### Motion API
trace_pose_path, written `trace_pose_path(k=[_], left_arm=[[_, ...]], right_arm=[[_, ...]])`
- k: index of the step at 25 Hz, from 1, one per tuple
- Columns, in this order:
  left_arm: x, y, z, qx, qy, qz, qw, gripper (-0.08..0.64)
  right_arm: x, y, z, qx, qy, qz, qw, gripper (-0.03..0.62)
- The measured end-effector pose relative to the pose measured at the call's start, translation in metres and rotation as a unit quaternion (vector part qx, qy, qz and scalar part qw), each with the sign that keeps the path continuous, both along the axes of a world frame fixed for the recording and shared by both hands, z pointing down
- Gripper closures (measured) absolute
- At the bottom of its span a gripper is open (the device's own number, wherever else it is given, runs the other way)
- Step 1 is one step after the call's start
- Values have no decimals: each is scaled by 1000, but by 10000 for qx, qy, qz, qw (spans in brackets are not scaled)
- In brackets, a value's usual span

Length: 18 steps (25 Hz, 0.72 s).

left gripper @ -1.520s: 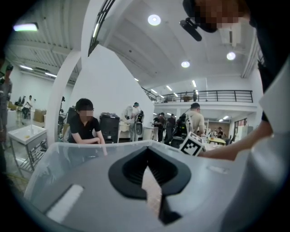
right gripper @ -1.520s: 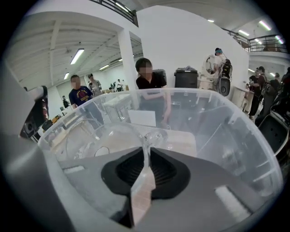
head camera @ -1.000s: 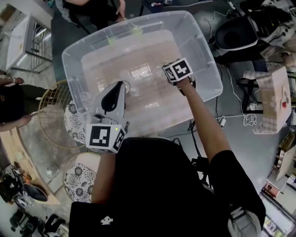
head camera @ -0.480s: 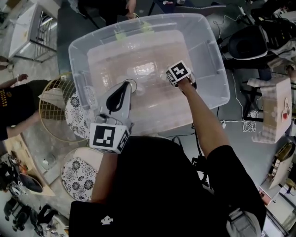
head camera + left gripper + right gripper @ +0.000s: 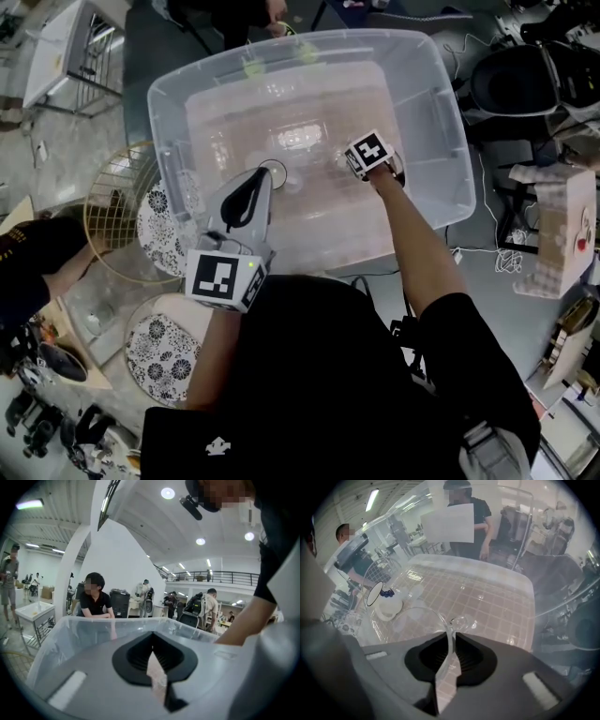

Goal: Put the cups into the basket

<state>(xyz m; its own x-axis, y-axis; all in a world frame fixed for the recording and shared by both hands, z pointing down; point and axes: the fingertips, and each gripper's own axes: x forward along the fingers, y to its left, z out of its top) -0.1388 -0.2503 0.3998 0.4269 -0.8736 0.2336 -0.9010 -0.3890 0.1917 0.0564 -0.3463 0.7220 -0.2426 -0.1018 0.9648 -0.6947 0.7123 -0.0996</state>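
A large clear plastic bin stands in front of me. My right gripper reaches down into it and is shut on the rim of a clear glass cup, whose wall runs between the jaws. In the head view only that gripper's marker cube shows. A white cup with a black rim and blue pattern lies tilted on the bin floor to the left, also seen as the white cup. My left gripper hangs over the bin's near left side, its tip above that cup. Its jaws are shut and no cup shows between them.
A gold wire basket and patterned dishes sit left of the bin. A person sits behind the bin's far wall. A cardboard box, chairs and floor cables are on the right.
The head view has shifted a little. The left gripper has edged slightly further over the bin, and the right gripper stays low inside it with the glass cup.
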Motion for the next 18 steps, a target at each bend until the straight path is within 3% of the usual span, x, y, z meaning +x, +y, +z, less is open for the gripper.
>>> trace_pose_path(k=[18], left_arm=[[-8, 1, 1, 0, 91, -11, 10000, 552]], right_arm=[[-4, 5, 1, -187, 23, -64, 9998, 541]])
